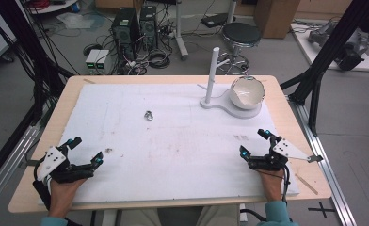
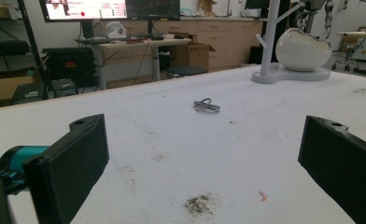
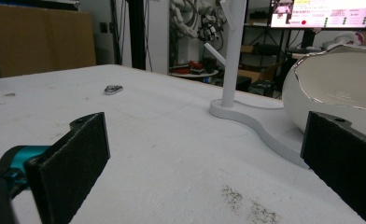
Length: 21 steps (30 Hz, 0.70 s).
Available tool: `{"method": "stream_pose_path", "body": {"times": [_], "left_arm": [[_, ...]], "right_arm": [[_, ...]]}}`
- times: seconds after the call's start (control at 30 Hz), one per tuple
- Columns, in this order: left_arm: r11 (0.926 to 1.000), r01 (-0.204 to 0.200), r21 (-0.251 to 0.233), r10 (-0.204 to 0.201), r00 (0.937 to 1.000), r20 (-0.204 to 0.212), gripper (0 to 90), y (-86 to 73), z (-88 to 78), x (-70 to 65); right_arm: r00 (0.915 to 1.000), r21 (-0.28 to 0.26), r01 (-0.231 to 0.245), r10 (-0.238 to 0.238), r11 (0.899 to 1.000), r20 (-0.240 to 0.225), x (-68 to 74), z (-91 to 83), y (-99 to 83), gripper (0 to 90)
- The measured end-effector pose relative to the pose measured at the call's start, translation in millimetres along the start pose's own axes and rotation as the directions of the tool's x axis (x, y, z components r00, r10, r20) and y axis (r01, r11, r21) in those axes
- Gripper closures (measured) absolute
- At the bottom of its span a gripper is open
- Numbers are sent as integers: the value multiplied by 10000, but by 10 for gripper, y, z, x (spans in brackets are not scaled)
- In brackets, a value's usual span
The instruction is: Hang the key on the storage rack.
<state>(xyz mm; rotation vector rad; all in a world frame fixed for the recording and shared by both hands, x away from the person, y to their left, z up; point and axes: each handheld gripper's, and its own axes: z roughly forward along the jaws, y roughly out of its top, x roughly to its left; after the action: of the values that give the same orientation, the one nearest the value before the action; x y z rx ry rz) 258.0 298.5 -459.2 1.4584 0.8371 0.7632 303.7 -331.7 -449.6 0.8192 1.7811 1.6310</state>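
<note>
Both tongs rest released and empty at the near corners of the tabletop (image 1: 173,141): left tongs (image 1: 85,149), right tongs (image 1: 253,142). The small metal ring (image 1: 148,115) lies mid-tabletop, well apart from both. Probably best to approach low, straddle it squarely, then pinch gently

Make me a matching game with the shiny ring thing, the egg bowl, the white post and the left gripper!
Things:
1. metal ring
2. bowl
3. post
4. left gripper

Places or states:
A. upright on the white stand, beside the bowl
B. open, near the table's left front corner
C. lying alone mid-table on the white mat
D. white, egg-shaped, with a broken-looking rim, at the far right

Pairs: 1-C, 2-D, 3-A, 4-B
</note>
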Motion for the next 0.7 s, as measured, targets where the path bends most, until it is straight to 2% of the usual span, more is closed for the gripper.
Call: {"method": "stream_pose_path", "body": {"times": [0.1,0.23,0.37,0.43,0.53,0.7], "left_arm": [[10000,-32,2,32,10000,1,23,0,0,-1],[10000,23,-4,-23,10000,7,23,0,4,1],[10000,26,-26,-25,10000,20,23,1,2,6],[10000,23,-22,-23,9999,160,23,3,-1,13],[9998,183,-45,-182,9996,230,23,5,2,24],[9998,155,129,-158,9995,256,23,124,14,89]], "right_arm": [[9998,-17,-205,205,9998,-21,-16,-6,-1,5],[10000,7,19,-19,10000,-28,-4,2,1,5],[10000,45,10,-10,10000,-30,6,3,2,5],[10000,11,21,-21,10000,-3,-3,3,1,5],[10000,16,-1,1,10000,-2,-3,2,1,5],[10000,39,-27,27,10000,1,8,2,1,5]]}}
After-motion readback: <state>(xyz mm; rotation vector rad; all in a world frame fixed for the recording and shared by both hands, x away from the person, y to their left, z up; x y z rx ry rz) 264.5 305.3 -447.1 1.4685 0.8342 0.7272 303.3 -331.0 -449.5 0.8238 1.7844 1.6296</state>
